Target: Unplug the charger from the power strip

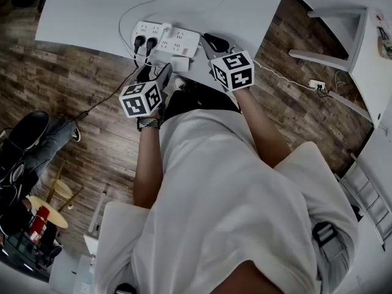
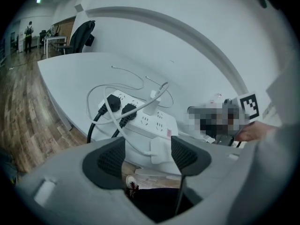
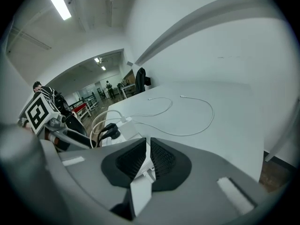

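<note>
A white power strip (image 1: 174,40) (image 2: 149,121) lies near the front edge of the white table (image 1: 92,11). Two black plugs (image 1: 143,42) (image 2: 119,106) sit in its left end. A white plug (image 2: 153,101) with a white cable stands in it further along. A flat white charger (image 1: 170,59) (image 2: 162,151) with its cable lies loose on the table just in front of the strip. My left gripper (image 1: 154,72) (image 2: 147,153) is open, the charger beyond its fingertips and untouched. My right gripper (image 1: 211,41) (image 3: 146,156) is shut on a thin white piece (image 3: 139,175); what it is I cannot tell.
A loose white cable (image 3: 197,125) curls over the table behind the strip. The strip's black leads (image 1: 104,97) drop off the table's front edge to the wooden floor. A seated person's leg and shoe (image 1: 27,130) are at the left. White furniture (image 1: 343,35) stands at the right.
</note>
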The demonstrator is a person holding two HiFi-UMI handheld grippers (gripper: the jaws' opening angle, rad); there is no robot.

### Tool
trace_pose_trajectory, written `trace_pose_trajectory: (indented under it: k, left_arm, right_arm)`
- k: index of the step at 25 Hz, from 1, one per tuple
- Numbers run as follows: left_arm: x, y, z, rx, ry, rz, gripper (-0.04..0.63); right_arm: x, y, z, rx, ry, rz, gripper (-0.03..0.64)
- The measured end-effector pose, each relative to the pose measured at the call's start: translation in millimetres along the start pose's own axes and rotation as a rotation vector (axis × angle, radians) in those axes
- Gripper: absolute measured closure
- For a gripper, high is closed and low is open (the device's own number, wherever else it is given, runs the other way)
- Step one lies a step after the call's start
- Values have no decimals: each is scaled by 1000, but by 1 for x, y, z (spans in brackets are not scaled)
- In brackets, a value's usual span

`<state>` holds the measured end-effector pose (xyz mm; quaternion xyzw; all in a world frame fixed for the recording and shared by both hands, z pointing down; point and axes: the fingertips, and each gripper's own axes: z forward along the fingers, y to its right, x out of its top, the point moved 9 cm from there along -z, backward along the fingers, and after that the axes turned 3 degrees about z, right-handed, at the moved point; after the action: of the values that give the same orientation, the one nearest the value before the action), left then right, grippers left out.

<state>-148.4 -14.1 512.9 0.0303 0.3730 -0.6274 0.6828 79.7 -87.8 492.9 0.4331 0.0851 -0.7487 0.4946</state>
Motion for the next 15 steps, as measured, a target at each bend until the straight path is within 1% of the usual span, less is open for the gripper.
trace_pose_trajectory:
  k: [4, 6, 8, 11, 12, 15]
  left_arm:
    - [5, -3, -16, 10, -3, 44, 291]
    - [9, -5, -30, 19, 16, 71, 299]
    - [17, -7, -46, 29, 59, 107, 348]
    - [36, -6, -66, 50, 148, 175, 464]
    - [44, -5, -72, 58, 177, 199, 491]
    - [71, -2, -88, 76, 263, 260, 537]
  right_arm:
    - [16, -8, -13, -13, 45, -12, 588]
    - [25, -14, -22, -14, 75, -22, 588]
    - [37, -18, -31, -19, 112, -39, 592]
    - [57, -26, -45, -31, 172, -74, 595]
    - [64, -29, -50, -35, 193, -87, 597]
    - [87, -38, -63, -46, 256, -127, 603]
